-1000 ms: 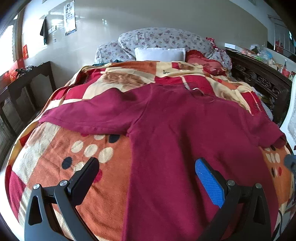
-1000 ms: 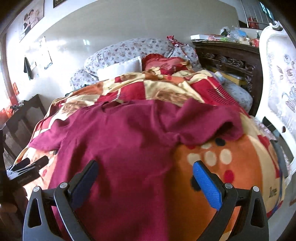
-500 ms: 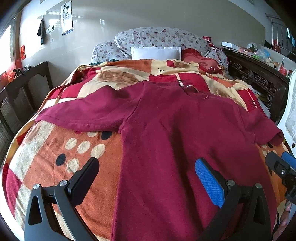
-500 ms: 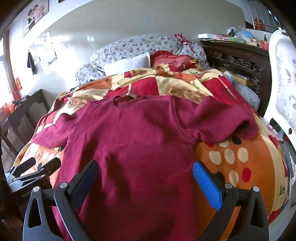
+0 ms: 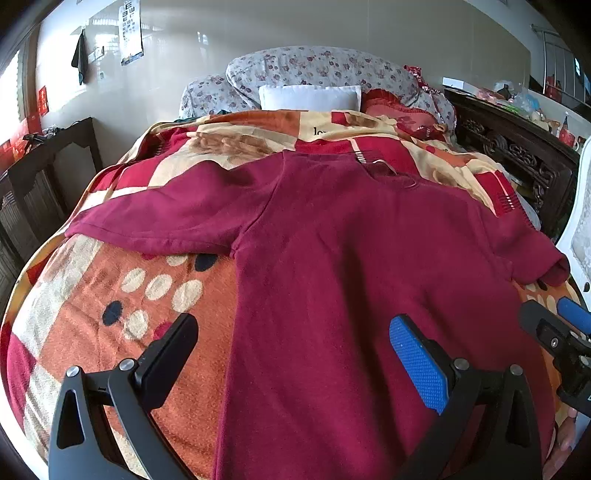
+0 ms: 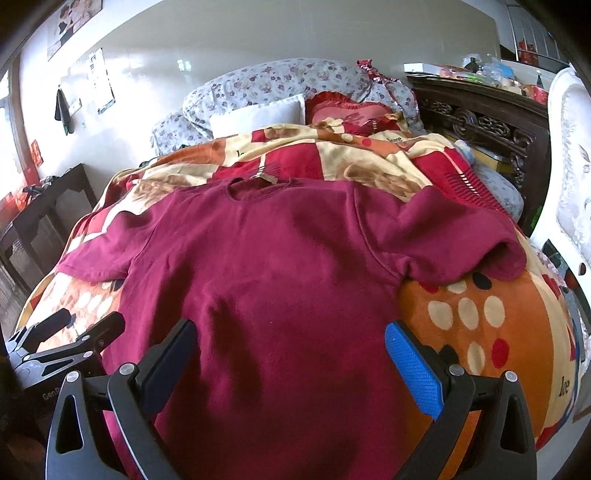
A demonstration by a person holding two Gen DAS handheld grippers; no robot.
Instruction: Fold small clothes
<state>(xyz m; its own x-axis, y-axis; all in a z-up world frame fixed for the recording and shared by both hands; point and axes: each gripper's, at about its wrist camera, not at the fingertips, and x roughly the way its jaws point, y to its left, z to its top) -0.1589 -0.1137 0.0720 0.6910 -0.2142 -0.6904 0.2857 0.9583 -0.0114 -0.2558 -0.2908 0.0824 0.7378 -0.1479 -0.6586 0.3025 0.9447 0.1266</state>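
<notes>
Both tongs [image 5: 295, 350] [image 6: 291, 354] agape above shirt [image 5: 351, 277], hem cropped.

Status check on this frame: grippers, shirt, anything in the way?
Left gripper open, right gripper open, both empty above the hem. Shirt flat on the blanket, unfolded, right sleeve bunched. Nothing in the way.

A patterned orange-and-red blanket [image 5: 122, 325] covers the bed. At its head lie a white pillow [image 5: 309, 97], floral grey bedding [image 5: 317, 68] and a red cushion [image 6: 347, 112]. A carved dark wooden headboard [image 6: 480, 118] stands alongside. An eye chart [image 5: 132, 31] hangs on the wall.
</notes>
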